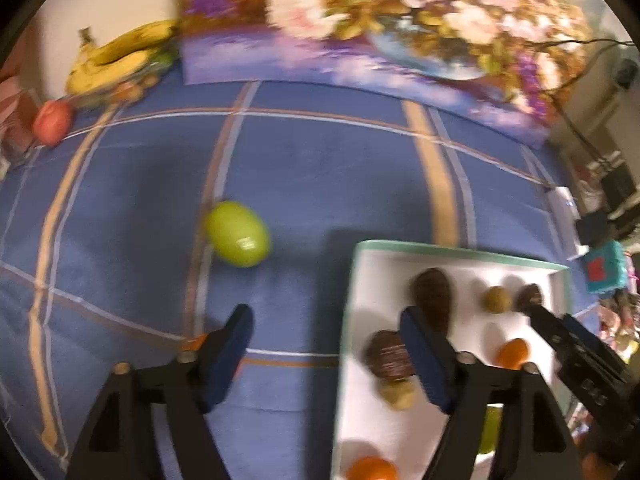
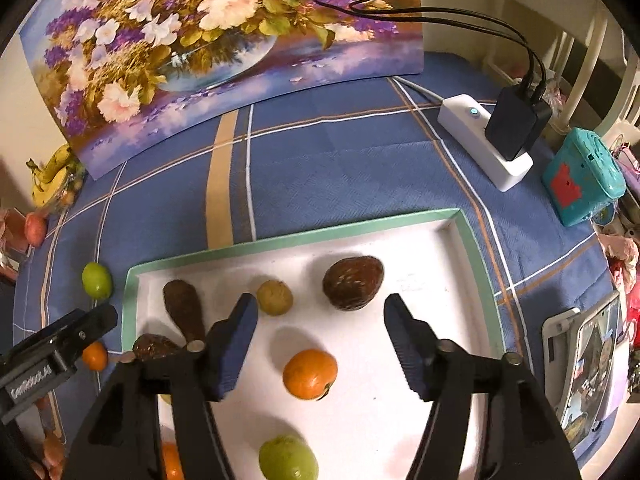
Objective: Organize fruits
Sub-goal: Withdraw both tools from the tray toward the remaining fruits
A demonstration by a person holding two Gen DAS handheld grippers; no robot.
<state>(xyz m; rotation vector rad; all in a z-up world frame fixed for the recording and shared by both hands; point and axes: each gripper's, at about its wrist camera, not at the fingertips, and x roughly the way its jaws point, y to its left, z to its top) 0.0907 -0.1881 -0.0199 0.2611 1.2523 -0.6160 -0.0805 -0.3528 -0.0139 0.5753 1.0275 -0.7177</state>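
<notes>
Just ahead of the left gripper (image 1: 326,330), a little to the left of its open fingers, a green fruit (image 1: 237,233) lies alone on the blue checked tablecloth (image 1: 132,184), outside the tray. That claw is spread wide and holds nothing; its left finger hangs over the cloth, its right finger over the near left part of the white tray (image 1: 362,400) with the pale green rim.

Under the left claw's right finger lie a long brown fruit (image 1: 432,300) and a rounder brown one (image 1: 386,354), with a small yellowish fruit (image 1: 398,396) below them. Further right in the tray are a small olive-yellow fruit (image 1: 497,299), a dark brown fruit (image 1: 530,296) and an orange one (image 1: 513,353).

The right gripper (image 2: 318,334) is also released, jaws far apart and empty, poised over the middle of the tray (image 2: 476,256). Between and slightly below its fingertips sits an orange fruit (image 2: 310,374). Ahead of its right finger lies a large brown fruit (image 2: 353,282); just beyond its left fingertip is a small yellow-brown fruit (image 2: 274,297). Close under the claw's body lies a pale green fruit (image 2: 288,458).

Far off to the left of both claws, a bunch of bananas (image 1: 120,60) and a red fruit (image 1: 52,122) sit at the table's edge. Beyond the tray a flower painting (image 2: 208,44) leans upright, and to the right of the right claw stand a white power strip (image 2: 464,124) with black plugs and a teal box (image 2: 582,178).
</notes>
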